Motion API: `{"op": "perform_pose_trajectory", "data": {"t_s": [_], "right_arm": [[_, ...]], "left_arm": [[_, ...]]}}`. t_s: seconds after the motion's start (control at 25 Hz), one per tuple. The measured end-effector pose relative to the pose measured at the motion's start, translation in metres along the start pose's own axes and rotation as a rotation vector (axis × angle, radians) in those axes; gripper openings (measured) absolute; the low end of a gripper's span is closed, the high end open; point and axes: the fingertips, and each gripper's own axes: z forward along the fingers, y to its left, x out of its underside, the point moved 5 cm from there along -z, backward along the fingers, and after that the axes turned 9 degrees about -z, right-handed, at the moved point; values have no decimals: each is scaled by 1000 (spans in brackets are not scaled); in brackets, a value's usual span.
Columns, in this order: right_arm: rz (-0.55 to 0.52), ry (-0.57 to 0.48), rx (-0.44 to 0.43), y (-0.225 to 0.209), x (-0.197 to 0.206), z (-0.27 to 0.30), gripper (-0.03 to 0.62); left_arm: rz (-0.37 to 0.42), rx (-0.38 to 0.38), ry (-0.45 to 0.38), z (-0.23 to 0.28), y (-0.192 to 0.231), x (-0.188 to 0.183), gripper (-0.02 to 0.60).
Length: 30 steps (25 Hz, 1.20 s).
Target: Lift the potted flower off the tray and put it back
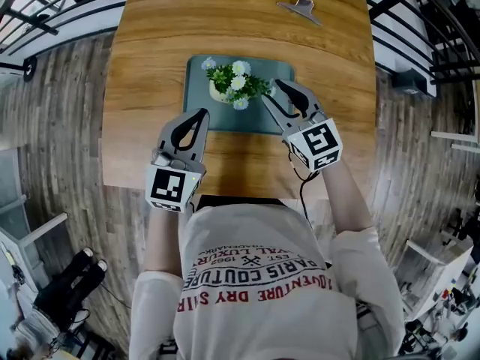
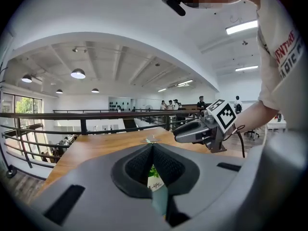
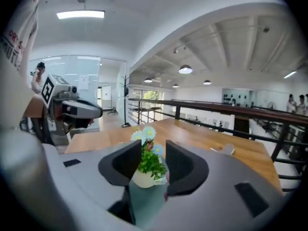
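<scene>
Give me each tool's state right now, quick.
Left tool: closed, holding nothing.
Right tool: partly open, empty; the potted flower stands on the tray just beyond its tips.

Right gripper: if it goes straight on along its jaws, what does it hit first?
Likely the potted flower: it stands on the tray dead ahead, framed in the gap between the open jaws of the right gripper. Nothing shows in between; depth is unclear.

Head view: taken from overhead, facing steeply down on desk (image 1: 150,21), mid-distance. Left and right gripper views: set low behind own jaws, near level, facing inward from opposite sides. Shared by all: potted flower (image 1: 234,82) on tray (image 1: 247,120).
</scene>
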Motion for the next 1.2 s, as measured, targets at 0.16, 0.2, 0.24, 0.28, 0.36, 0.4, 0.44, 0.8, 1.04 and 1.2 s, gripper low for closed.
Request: {"op": "perform_pose_trajectory", "data": {"t_s": [0.16,0.2,0.24,0.28,0.36,0.4,0.44,0.8,1.04,1.2], "right_arm": [[-3,-69,166,-4,-21,-31,73],[2,-72,183,-2,-26,-38,65],[10,-75,199,-1,-31,-44,53],[18,-78,218,-1,-36,-49,48],[31,-78,274,-5,-46,-56,36],[40,-77,304,-7,-50,-60,32],[51,-77,330,-8,-55,-64,29],[75,-164,453,-1,-105,-97,26],[57,-169,459,2,-110,-103,26],[60,-176,452,3,-110,-103,26]], "left_arm": [[7,6,-15,-10,-6,-12,12],[4,5,-16,-14,-6,-17,12],[7,6,-21,-16,-6,-23,12],[14,10,-29,-18,-5,-29,12],[37,19,-51,-17,-3,-44,12],[48,22,-59,-18,-2,-50,12],[58,23,-62,-19,-1,-55,12],[104,22,-71,-34,10,-87,12],[101,46,-93,-35,10,-94,12],[101,53,-98,-35,9,-95,12]]}}
